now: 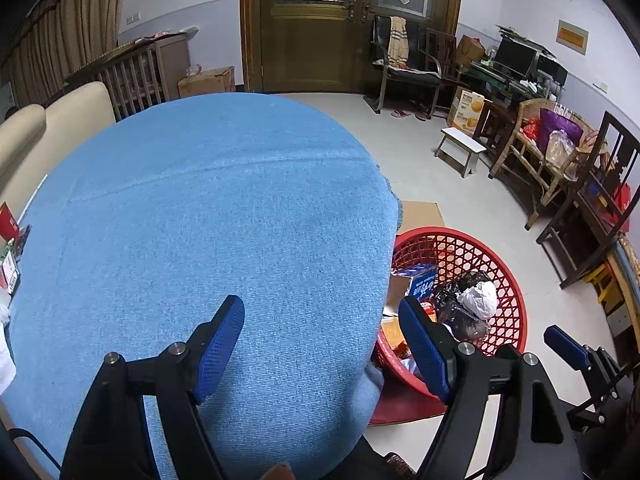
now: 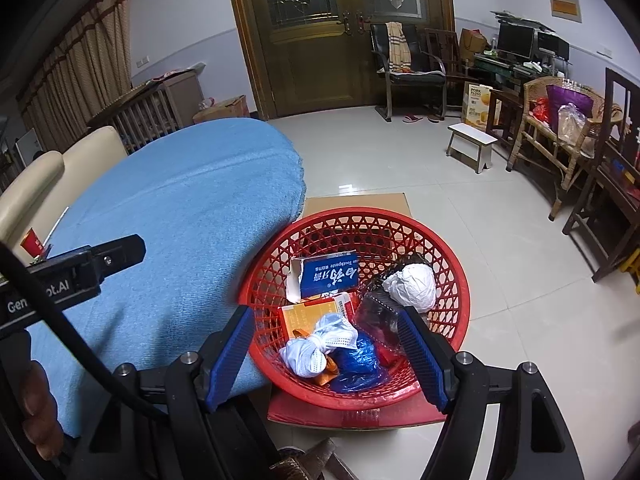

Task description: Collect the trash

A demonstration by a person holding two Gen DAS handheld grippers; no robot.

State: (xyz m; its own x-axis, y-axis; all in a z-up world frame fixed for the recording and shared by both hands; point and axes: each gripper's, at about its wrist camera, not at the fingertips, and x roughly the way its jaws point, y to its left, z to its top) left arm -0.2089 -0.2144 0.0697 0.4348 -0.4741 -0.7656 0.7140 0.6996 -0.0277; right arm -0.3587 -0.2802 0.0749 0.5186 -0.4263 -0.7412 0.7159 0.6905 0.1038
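A red mesh basket stands on the floor beside the table with the blue cloth. In it lie a blue toothpaste box, a white crumpled wad, a white knotted bundle, a blue plastic bag, an orange box and clear wrapping. My right gripper hangs open over the basket's near side, nothing between its pads. My left gripper is open over the cloth's near right edge, also empty. The basket shows to its right.
Flat cardboard lies under the basket. Small red packets sit at the table's far left edge, with a beige sofa behind. A white stool, wooden chairs and a wicker chair line the right wall.
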